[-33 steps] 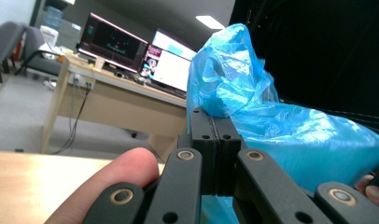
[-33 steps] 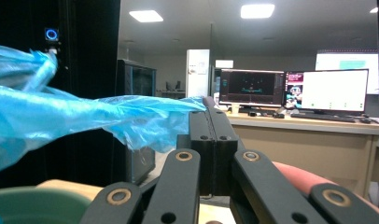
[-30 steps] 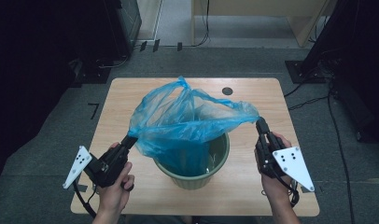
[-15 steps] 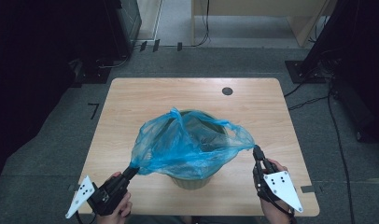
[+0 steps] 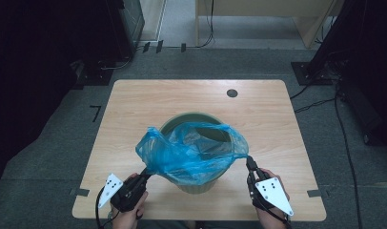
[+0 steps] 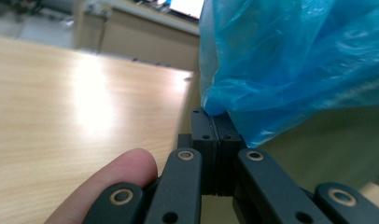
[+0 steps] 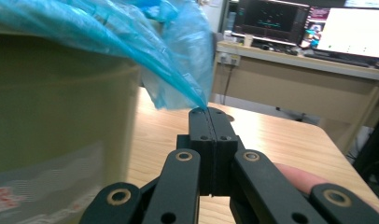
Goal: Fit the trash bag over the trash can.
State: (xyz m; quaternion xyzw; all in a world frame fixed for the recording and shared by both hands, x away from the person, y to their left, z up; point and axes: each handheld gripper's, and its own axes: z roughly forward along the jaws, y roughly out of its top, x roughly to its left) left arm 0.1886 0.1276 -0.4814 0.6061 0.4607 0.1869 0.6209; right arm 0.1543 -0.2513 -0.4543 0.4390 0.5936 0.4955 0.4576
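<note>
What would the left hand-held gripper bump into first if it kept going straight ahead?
Probably the green plastic bin: the left hand-held gripper, pinching the crinkled blue plastic bag, points at its wall just ahead, though depth is unclear.

Each gripper is black, with two flat black jaws on linked arms; the pivots carry brass-coloured rings and small screw holes. The left gripper point(image 5: 145, 172) has a white three-cornered plate with dark dots at 8 o'clock; the right gripper point(image 5: 249, 162) has one at 5 o'clock. Black cables trail from both.
</note>
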